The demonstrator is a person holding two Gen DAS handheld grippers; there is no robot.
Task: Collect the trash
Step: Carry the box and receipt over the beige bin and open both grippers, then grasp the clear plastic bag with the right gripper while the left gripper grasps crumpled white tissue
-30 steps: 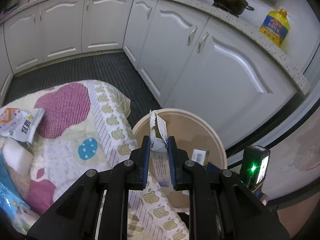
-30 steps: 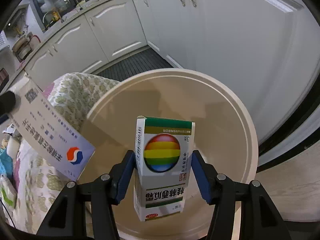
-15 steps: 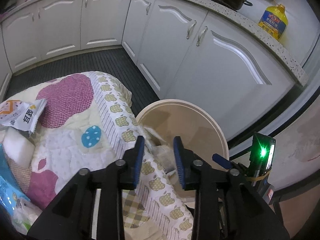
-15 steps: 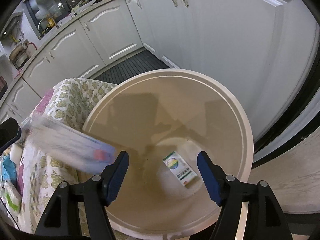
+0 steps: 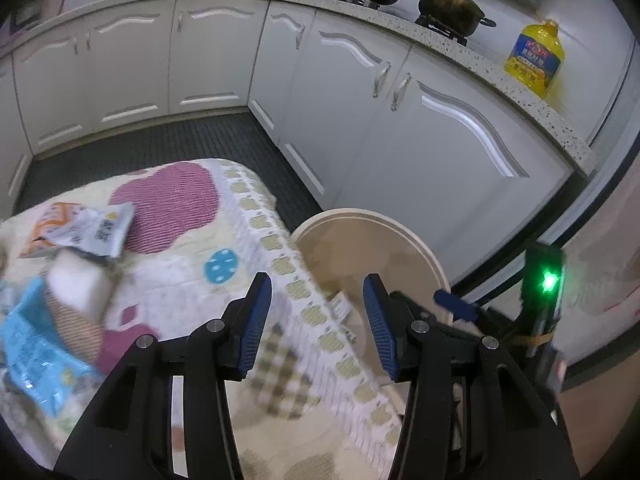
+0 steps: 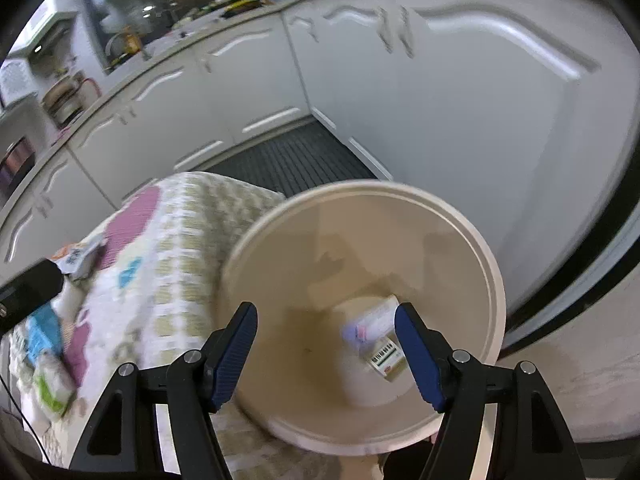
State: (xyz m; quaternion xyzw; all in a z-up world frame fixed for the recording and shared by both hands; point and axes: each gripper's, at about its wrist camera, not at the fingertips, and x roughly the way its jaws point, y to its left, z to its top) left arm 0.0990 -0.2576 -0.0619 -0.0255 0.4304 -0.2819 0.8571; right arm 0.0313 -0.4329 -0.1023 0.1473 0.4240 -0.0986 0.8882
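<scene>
My left gripper (image 5: 318, 306) hangs over the table's edge beside the beige round bin (image 5: 404, 232). Its jaws are opening and nothing is between them. My right gripper (image 6: 326, 334) stands open and empty above the bin (image 6: 494, 280). Two small cartons lie on the bin's floor: a blurred white one (image 6: 372, 320) and a box with a barcode (image 6: 386, 356). On the patterned tablecloth (image 5: 180, 200) lie a white and orange wrapper (image 5: 80, 232), a white lump (image 5: 76, 284) and a blue packet (image 5: 32, 352). A green packet (image 6: 52, 388) shows in the right wrist view.
White cabinets (image 5: 420, 152) curve close behind the bin, above a dark ribbed floor mat (image 5: 160, 144). The counter holds pots (image 5: 448, 4) and a yellow oil bottle (image 5: 534, 60). The right gripper's body with a green light (image 5: 548, 280) sits right of the bin.
The left gripper let go of its white carton and opened, drawing back over the table. The right gripper dropped the rainbow box into the bin, opened wider and rose.
</scene>
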